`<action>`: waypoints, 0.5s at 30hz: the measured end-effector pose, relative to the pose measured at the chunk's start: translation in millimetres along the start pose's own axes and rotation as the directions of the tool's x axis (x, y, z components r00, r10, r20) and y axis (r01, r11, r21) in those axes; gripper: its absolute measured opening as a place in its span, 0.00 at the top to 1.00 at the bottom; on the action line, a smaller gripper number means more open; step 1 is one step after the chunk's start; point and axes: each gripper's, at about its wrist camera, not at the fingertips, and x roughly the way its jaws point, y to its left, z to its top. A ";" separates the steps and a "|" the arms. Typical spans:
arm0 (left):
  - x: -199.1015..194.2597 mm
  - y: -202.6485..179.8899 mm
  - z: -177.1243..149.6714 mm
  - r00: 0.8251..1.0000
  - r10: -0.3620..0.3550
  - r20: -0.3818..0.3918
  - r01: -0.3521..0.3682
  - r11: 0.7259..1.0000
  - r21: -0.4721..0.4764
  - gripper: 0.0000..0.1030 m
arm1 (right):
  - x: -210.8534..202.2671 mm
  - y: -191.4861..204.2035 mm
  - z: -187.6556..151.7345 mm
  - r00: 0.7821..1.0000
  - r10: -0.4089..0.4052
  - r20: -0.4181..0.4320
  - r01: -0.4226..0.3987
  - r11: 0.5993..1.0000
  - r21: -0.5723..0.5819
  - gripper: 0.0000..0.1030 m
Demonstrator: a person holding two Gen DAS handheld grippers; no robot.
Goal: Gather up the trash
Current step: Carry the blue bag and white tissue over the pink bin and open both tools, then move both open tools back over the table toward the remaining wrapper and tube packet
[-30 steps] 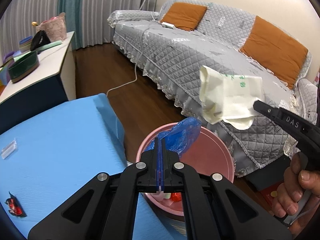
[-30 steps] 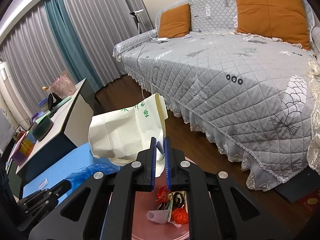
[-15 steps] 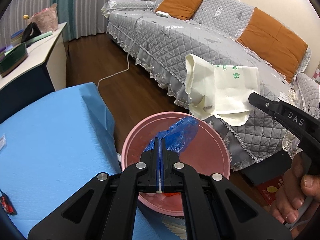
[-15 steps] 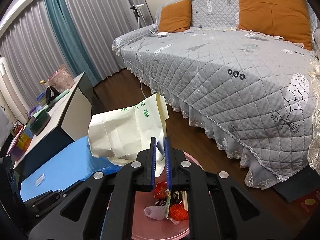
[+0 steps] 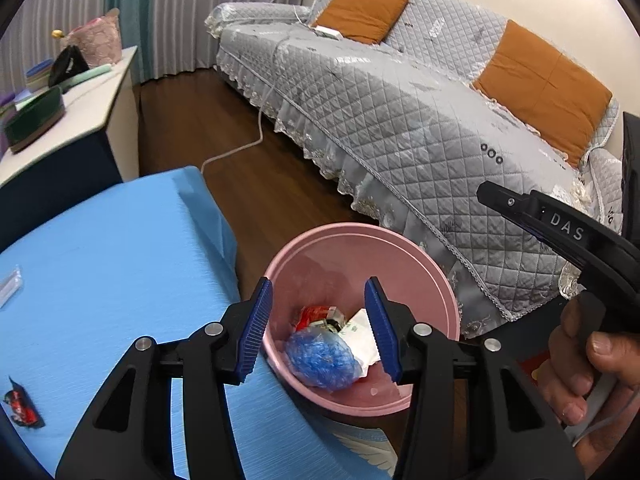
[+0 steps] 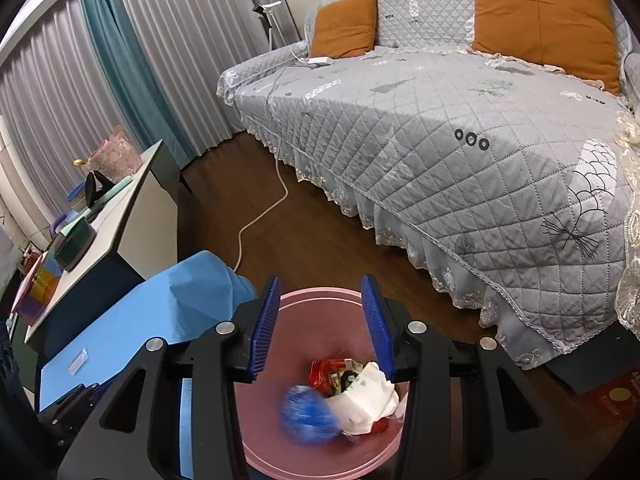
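A pink bin (image 5: 436,276) (image 6: 304,300) stands on the floor beside the blue-covered table (image 5: 100,272). In it lie a crumpled blue plastic bag (image 5: 322,364) (image 6: 306,420), a cream paper bag (image 5: 360,338) (image 6: 362,394) and red wrappers (image 5: 316,314). My left gripper (image 5: 318,326) hovers above the bin, jaws opening, nothing between the pads. My right gripper (image 6: 322,324) also hangs over the bin, jaws opening and empty; in the left wrist view only one of its fingers shows, with a hand (image 5: 584,368) on its handle. A red-and-black wrapper (image 5: 20,404) and a clear wrapper (image 5: 8,286) (image 6: 78,360) lie on the table.
A grey quilted sofa (image 5: 420,128) with orange cushions (image 5: 540,84) runs behind the bin. A white cable (image 5: 240,148) trails over the dark wood floor. A side table (image 5: 68,108) with a green case and bags stands at left, before curtains (image 6: 120,60).
Both grippers have opened. The blue plastic bag left the left gripper and the cream paper bag left the right one; both now lie in the pink bin.
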 end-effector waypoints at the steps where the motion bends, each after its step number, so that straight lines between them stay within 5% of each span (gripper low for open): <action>1: -4.8 2.4 0.9 1.000 0.005 0.007 -0.005 1.000 -0.001 0.54 | -1.1 1.8 0.5 1.000 0.004 0.005 -0.004 1.000 -0.001 0.58; 10: -61.5 39.9 -2.8 0.995 0.057 0.087 -0.054 0.998 -0.043 0.55 | -17.6 34.4 -6.4 0.996 0.076 0.051 -0.073 0.996 -0.053 0.58; 15: -91.3 66.2 -6.8 0.988 0.097 0.123 -0.091 0.994 -0.055 0.64 | -23.5 68.3 -18.1 0.988 0.146 0.049 -0.140 0.985 -0.104 0.58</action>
